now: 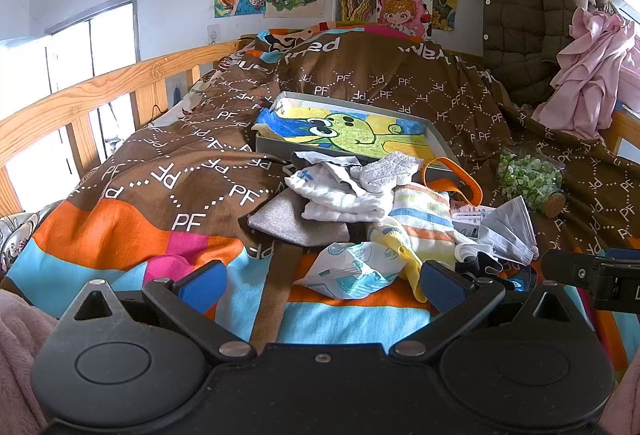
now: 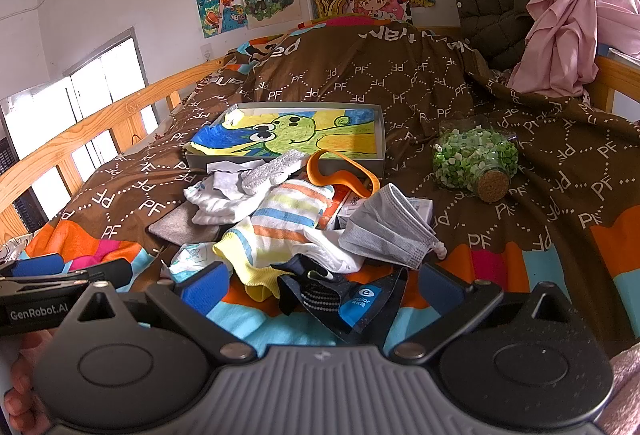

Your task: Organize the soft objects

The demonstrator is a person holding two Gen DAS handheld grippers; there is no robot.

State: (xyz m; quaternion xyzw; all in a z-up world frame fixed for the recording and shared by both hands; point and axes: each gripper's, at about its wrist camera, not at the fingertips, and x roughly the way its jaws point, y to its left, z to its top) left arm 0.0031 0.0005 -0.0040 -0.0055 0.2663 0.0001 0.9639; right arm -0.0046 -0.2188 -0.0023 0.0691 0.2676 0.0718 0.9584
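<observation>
Lying heaped on a brown "PF" blanket point(image 1: 192, 139), the soft objects sit just in front of a shallow grey box point(image 2: 382, 139) that holds a bright drawing of a green creature. The left gripper point(image 1: 316, 285) hovers low over the striped end of the blanket with its blue-padded fingers point(image 1: 202, 285) spread wide and nothing between them; a crumpled printed diaper point(image 1: 352, 269) lies just ahead of the gap. The right gripper point(image 2: 320, 289) is likewise spread apart and empty, with a black strap bearing a blue tag point(image 2: 360, 301) lying between its fingers. In the pile, a striped sock point(image 2: 280, 215) with yellow toe rests in the middle, white folded cloths point(image 1: 340, 195) lie on a grey pouch point(image 1: 288, 219), and a grey face mask point(image 2: 392, 231) sits at the right edge, touching the sock's neighbours. An orange loop point(image 2: 344, 167) arches against the box wall. A corked jar of green bits point(image 2: 476, 159) lies on its side, apart from the pile to the right. A pink garment point(image 2: 576, 19) hangs over the far bed rail.
</observation>
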